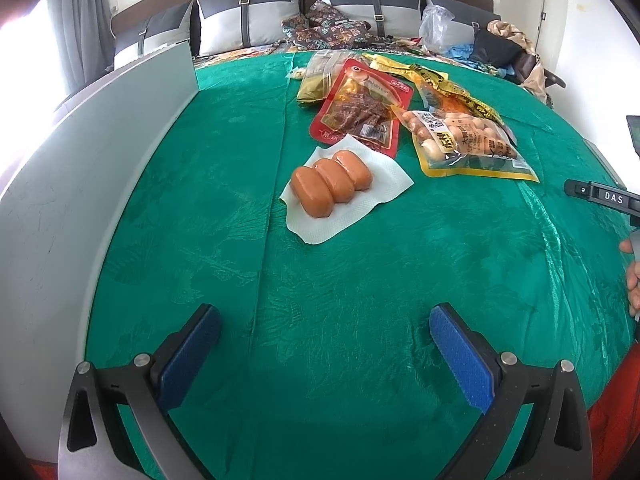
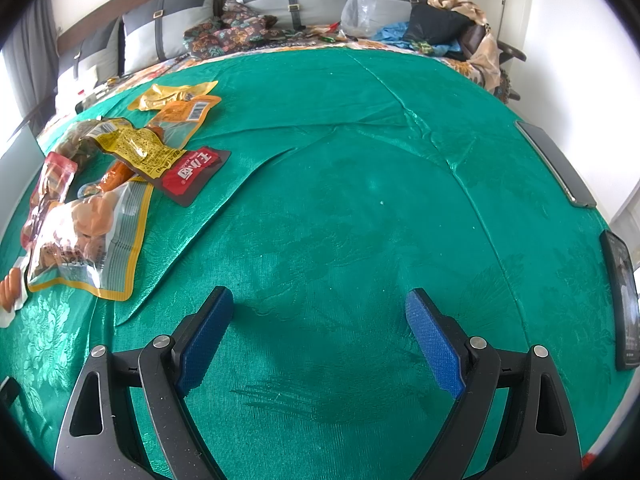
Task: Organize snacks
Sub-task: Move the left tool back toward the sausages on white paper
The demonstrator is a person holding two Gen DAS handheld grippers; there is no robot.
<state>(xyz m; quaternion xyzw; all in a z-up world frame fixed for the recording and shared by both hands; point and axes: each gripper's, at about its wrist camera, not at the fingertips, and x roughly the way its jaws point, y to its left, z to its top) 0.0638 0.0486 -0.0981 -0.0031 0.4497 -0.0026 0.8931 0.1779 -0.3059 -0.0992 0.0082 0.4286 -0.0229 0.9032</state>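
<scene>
Overhead, both wrist views look down on a green cloth [image 1: 224, 200] spread over a bed, creased in long folds. Snacks lie in a loose overlapping heap toward the far side.

Nearest item: sausage pack [image 1: 332, 182], three plump orange-brown sausages side by side in a clear vacuum blister on a white backing sheet, lying flat, apart from the rest except where its far corner touches the red pouch [image 1: 362, 110]. Red pouch: clear window, dark brownish pieces inside, tilted diagonally. Beside it to the right, a yellow-edged bag [image 1: 466, 146] of pale round pieces, partly resting on yellow wrappers [image 1: 452, 88] behind. A gold packet [image 1: 314, 86] sits at the heap's far left.

Left gripper [image 1: 324, 356]: blue pads spread wide, nothing between them, hovering over bare cloth near the sausage pack.

Right gripper [image 2: 320, 336]: likewise spread wide, empty, over bare cloth, heap well off to its left.

Grey pillows [image 1: 248, 16] along the headboard.
</scene>
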